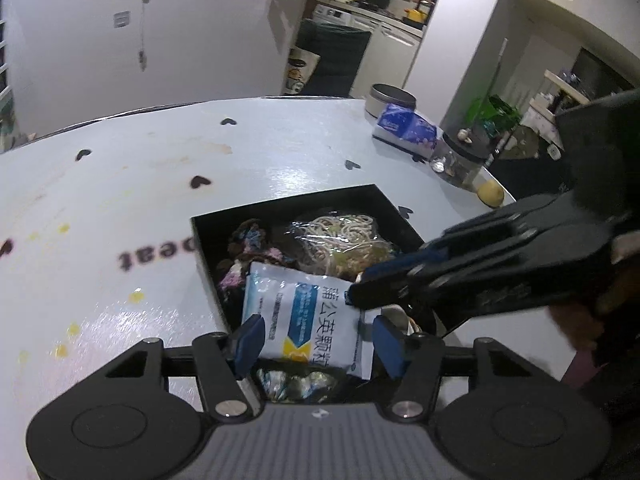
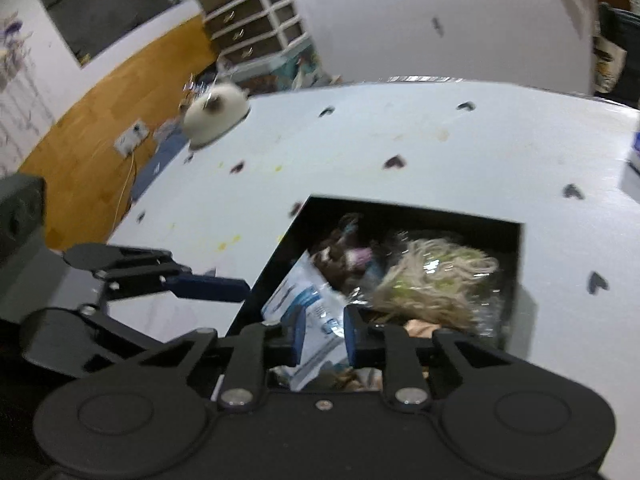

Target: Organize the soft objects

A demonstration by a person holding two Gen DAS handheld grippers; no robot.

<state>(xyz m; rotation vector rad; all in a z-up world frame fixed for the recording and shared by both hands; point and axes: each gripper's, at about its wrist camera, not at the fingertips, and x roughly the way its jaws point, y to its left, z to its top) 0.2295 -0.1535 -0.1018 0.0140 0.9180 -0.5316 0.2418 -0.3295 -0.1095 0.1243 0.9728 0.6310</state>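
1. A flat white-and-blue foil sachet printed with Chinese characters (image 1: 312, 320) is lying slantwise on top of the heap inside the black square open-topped box (image 1: 202, 248), at the box's near side.
2. Behind the sachet, toward the box's far right corner, a clear plastic bag of pale noodles (image 1: 344, 236) is sitting; a dark knitted multicolour piece (image 1: 248, 248) is filling the far left part.
3. The left gripper (image 1: 316, 338) is hovering at the box's near edge with its blue-padded jaws standing wide, one on either side of the sachet's lower end and not pressing it.
4. The right gripper (image 2: 322, 332) is reaching in from the box's right side, jaws drawn narrow around the sachet's right edge; the blur makes it hard to be sure, but it seems to be pinching that edge.
5. The sachet is looking light, thin and slick, with loose contents that are likely shifting inside, so it will probably sag and slide when lifted.
6. The sealed flat border is offering the firmest hold; pinching the filled middle is risking slippage.
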